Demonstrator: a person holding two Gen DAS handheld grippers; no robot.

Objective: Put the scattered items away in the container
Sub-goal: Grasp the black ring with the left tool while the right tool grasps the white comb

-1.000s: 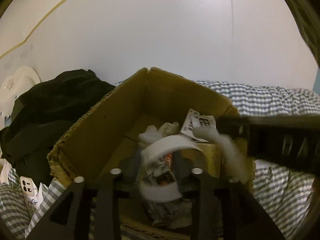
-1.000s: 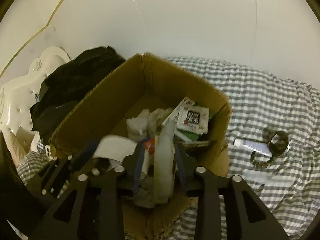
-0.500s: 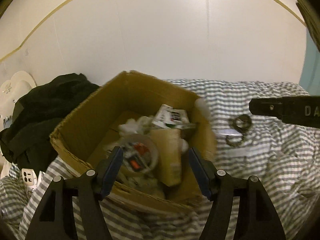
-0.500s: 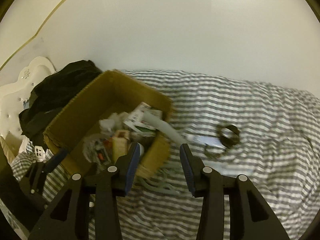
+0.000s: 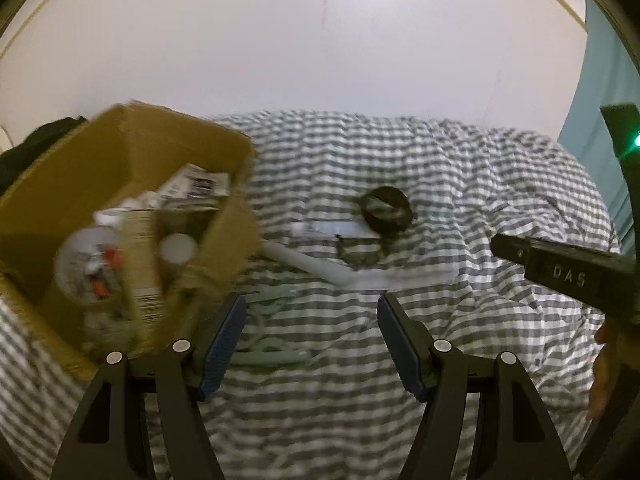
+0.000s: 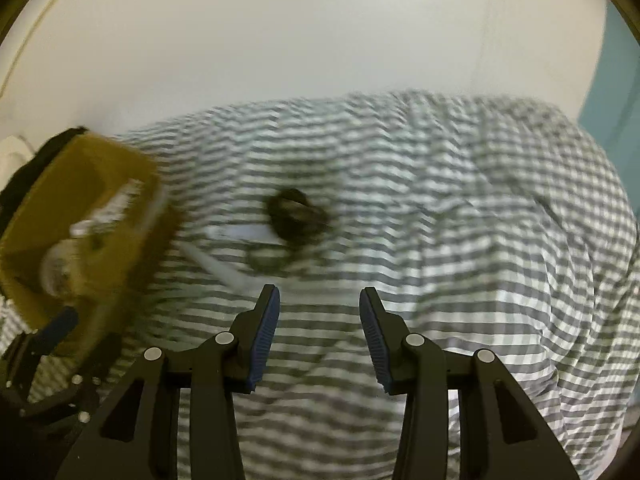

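A cardboard box with several packets and tubs inside sits on the checked bedspread at the left; it also shows blurred in the right wrist view. Right of it on the bed lie a dark ring-shaped roll, a white tube, a small flat white pack and a pale green cable. My left gripper is open and empty over the bed, just right of the box. My right gripper is open and empty, short of the dark roll and white tube.
The checked bedspread stretches to the right up to a white wall. Dark clothing lies behind the box at the left. A teal curtain hangs at the far right. The right gripper's body crosses the left view's right side.
Both grippers were shut on items over the box, then opened and left them inside. Both have since swung right, away from the box, towards the loose items on the bed.
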